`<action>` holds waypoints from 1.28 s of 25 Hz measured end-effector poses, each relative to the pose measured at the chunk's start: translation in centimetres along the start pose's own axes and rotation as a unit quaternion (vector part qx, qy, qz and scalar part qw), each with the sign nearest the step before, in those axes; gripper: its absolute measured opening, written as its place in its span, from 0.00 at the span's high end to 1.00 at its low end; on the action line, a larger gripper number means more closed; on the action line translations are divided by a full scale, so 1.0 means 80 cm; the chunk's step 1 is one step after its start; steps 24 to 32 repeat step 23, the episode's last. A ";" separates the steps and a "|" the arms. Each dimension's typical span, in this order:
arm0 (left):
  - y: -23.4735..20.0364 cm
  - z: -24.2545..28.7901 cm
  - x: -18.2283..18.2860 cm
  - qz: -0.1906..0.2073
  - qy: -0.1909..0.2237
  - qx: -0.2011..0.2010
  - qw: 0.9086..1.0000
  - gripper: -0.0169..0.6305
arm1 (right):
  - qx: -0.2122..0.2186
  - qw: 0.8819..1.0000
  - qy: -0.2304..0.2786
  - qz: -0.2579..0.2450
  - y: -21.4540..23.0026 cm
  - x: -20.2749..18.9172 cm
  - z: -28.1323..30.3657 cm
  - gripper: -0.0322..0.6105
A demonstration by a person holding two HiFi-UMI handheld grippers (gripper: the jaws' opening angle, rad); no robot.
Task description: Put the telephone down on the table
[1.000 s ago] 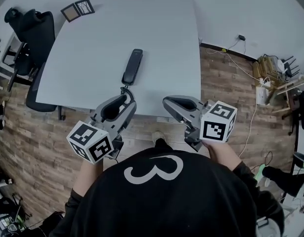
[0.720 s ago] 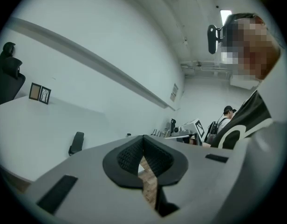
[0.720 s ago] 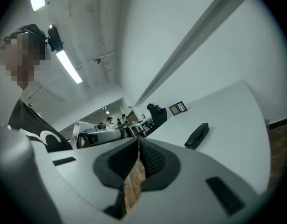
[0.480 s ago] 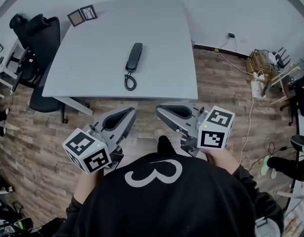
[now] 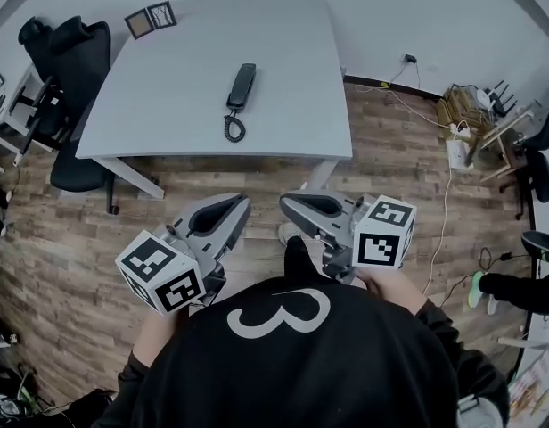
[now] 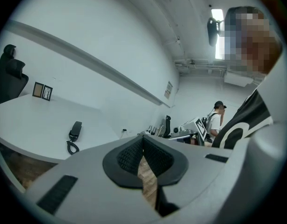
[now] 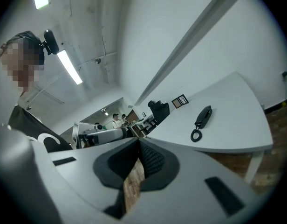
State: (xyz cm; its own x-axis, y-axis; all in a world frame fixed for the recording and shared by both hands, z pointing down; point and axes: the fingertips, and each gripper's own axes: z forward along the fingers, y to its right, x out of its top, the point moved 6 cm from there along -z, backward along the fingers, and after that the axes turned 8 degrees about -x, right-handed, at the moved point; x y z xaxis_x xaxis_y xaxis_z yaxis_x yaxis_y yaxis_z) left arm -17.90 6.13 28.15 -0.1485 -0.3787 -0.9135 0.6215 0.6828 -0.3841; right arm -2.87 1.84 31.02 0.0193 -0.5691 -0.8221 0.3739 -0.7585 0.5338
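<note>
A black telephone handset [image 5: 241,87] lies flat on the grey table [image 5: 159,105], its coiled cord [image 5: 233,129] curled at the near end. Nothing touches it. Both grippers hang over the wooden floor, well short of the table's front edge. My left gripper [image 5: 241,205] is shut with nothing between its pads. My right gripper [image 5: 288,201] is likewise shut and empty. The left gripper view shows the telephone [image 6: 75,130] far off beyond the closed left gripper [image 6: 143,141]. In the right gripper view the telephone [image 7: 202,115] lies past the closed right gripper [image 7: 138,146].
Two small framed pictures [image 5: 150,18] lie at the table's far left corner. A black office chair [image 5: 69,56] stands at the table's left. Cables and clutter [image 5: 471,123] lie on the floor at the right. A person [image 6: 219,113] stands far back in the room.
Both grippers have drawn back from the table's front edge to over the floor. The left gripper, open by the telephone cord a second ago, has shut. The telephone stays on the table.
</note>
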 end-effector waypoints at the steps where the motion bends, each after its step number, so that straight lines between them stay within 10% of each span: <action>1: 0.004 0.001 -0.001 0.002 -0.001 -0.004 1.000 0.95 | -0.003 1.000 0.001 -0.003 -0.003 -0.001 -0.003 0.94; 32: 0.042 -0.003 -0.041 -0.016 -0.020 -0.029 0.999 0.95 | -0.033 0.999 0.016 0.006 -0.026 -0.045 -0.046 0.94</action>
